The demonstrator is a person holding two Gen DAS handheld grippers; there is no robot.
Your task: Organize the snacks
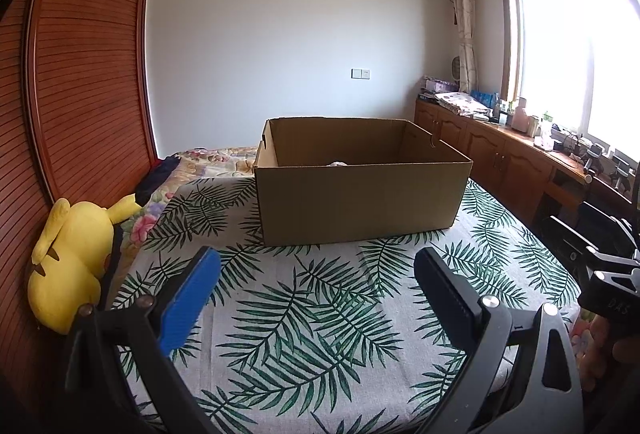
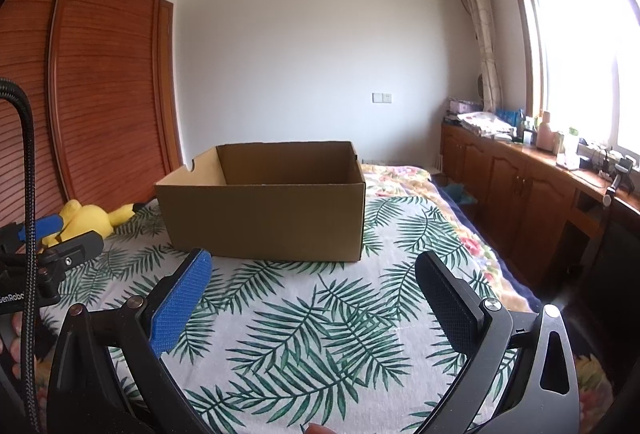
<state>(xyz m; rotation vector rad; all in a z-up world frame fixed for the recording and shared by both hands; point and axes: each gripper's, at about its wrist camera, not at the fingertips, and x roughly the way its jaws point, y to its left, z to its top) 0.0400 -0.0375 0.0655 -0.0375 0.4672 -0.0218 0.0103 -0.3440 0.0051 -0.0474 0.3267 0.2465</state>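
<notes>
An open brown cardboard box (image 1: pixel 360 202) stands on the leaf-print cloth (image 1: pixel 312 318) covering the bed; the right wrist view shows the box (image 2: pixel 264 218) slightly left of centre. A small pale item (image 1: pixel 337 164) peeks over the box's near wall; I cannot tell what it is. My left gripper (image 1: pixel 320 274) is open, hovering over the cloth short of the box, nothing between its fingers. My right gripper (image 2: pixel 316 278) is open too, equally empty. The left gripper (image 2: pixel 60 234) shows at the left edge of the right wrist view. No snack packs lie on the cloth.
A yellow plush toy (image 1: pixel 68 266) lies at the bed's left edge against the wooden slatted wardrobe (image 1: pixel 80 74). A wooden cabinet run (image 2: pixel 520 194) with clutter lines the right wall under the window. A floral quilt (image 2: pixel 404 174) extends beyond the box.
</notes>
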